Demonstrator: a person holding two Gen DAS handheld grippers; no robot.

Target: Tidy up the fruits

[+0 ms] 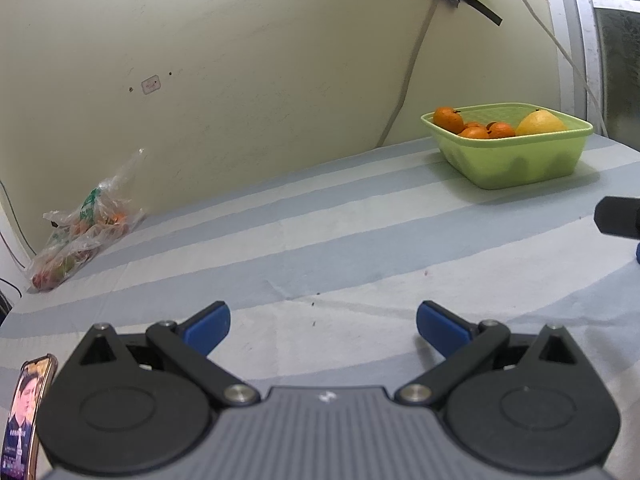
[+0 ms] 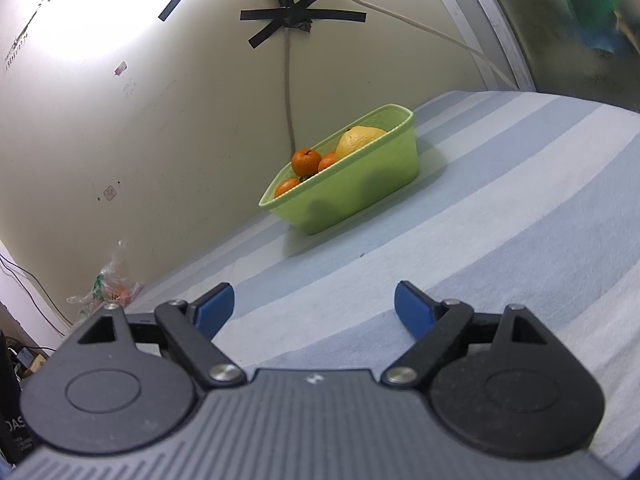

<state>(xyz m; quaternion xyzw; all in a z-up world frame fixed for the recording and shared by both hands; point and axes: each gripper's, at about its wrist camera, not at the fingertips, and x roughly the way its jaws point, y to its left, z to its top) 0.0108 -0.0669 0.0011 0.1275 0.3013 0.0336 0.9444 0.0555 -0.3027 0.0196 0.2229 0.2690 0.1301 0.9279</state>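
A light green plastic basket (image 1: pixel 516 160) (image 2: pixel 360 192) stands near the wall on the striped sheet. In it lie several small oranges (image 1: pixel 449 118) (image 2: pixel 306 161) and one large yellow fruit (image 1: pixel 540 123) (image 2: pixel 358 141). A clear plastic bag (image 1: pixel 80 232) (image 2: pixel 108 288) with more fruit inside lies at the far left against the wall. My left gripper (image 1: pixel 323 326) hovers open over the sheet, with nothing between its blue pads. My right gripper (image 2: pixel 314 308) is open and holds nothing; the basket is well ahead of it. A dark part of the right gripper (image 1: pixel 618 216) shows at the left wrist view's right edge.
A phone (image 1: pixel 24 412) with a lit screen stands at the lower left. Cables (image 2: pixel 288 92) and black tape (image 2: pixel 300 20) run down the cream wall behind the basket. The blue-and-white striped sheet (image 1: pixel 320 240) spreads between grippers, bag and basket.
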